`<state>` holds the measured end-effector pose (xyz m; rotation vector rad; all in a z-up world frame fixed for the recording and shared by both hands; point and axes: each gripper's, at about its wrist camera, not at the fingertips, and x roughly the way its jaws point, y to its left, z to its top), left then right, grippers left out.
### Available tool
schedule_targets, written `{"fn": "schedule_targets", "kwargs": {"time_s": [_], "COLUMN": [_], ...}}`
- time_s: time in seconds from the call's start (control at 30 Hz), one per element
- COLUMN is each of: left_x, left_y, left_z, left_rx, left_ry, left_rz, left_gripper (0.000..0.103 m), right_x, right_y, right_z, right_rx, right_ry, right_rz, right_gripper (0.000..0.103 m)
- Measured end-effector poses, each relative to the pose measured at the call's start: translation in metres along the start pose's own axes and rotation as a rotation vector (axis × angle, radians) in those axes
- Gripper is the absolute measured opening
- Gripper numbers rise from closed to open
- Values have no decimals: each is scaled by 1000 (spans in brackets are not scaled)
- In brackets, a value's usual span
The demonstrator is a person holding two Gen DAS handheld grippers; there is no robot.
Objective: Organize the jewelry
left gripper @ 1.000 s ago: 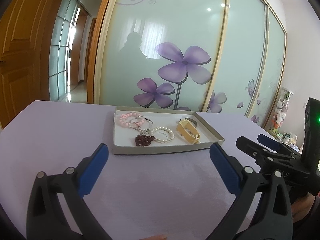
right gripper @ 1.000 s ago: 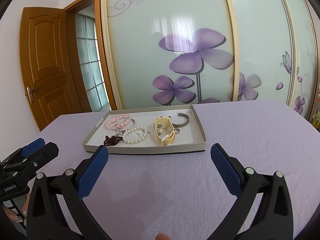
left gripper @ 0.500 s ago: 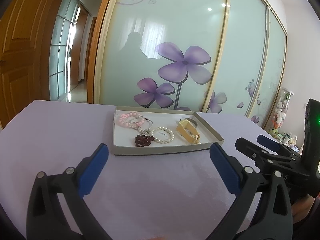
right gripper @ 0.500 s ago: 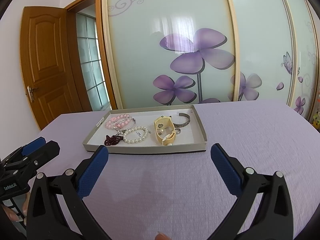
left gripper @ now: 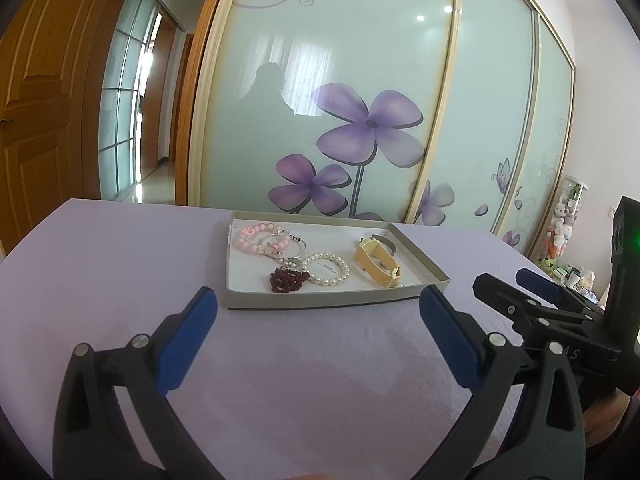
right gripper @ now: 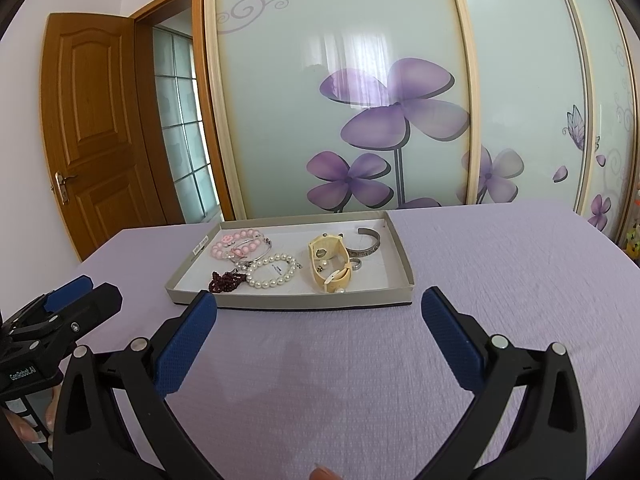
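The left gripper (left gripper: 318, 322) hovers over the lilac tablecloth (left gripper: 120, 264) with its blue-padded fingers (left gripper: 186, 338) spread wide apart and nothing between them. The right gripper (right gripper: 319, 320) is held the same way just beside it, jaws wide and empty; each gripper shows at the edge of the other's view, and both point at the tray.

Beyond the fingertips, in the middle of the cloth, sits a shallow grey cardboard tray (right gripper: 280, 300) with a white floor, its near wall facing both grippers.

Inside it, nearest the front-left corner, lies a dark red beaded bracelet (right gripper: 226, 281). A pearl bracelet (right gripper: 272, 271) lies just to its right, touching or almost touching it. Right of the pearls, a cream-coloured watch (right gripper: 330, 264) stands on its edge, strap curled, with a small ring (right gripper: 356, 265) close beside it on the tray floor.

Farther back on the left, a pink beaded bracelet (right gripper: 236, 243) overlaps a thin silver bangle (right gripper: 260, 250); which one lies on top I cannot tell. At the back right, behind the watch, a silver cuff bracelet (right gripper: 368, 242) lies open towards the rear wall.

Behind the table stand sliding wardrobe doors (right gripper: 360, 80) of frosted glass printed with purple flowers, and to their left a brown wooden door (right gripper: 92, 128) stands open.
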<state>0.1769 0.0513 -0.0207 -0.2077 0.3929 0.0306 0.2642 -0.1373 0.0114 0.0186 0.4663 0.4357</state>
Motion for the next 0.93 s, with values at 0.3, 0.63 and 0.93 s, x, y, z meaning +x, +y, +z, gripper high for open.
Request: {"fn": "schedule_targets", "kwargs": {"time_s": [0.3,0.63,0.93], "left_x": [2,1,1], "left_y": [0,-1,0], "left_z": [-2,-5,-5], "left_rx": [1,4,-10], "left_ry": [3,-7,-2], "left_rz": [-4,7,6], "left_gripper": [101,101,101], "right_x": [-1,-1,-1], "right_y": [1,0,0], "right_z": [2,2,2], "right_rx": [-2,-2,-2], "right_ry": [4,5,5], "right_rz": [0,0,0], "right_gripper": [102,102,102]}}
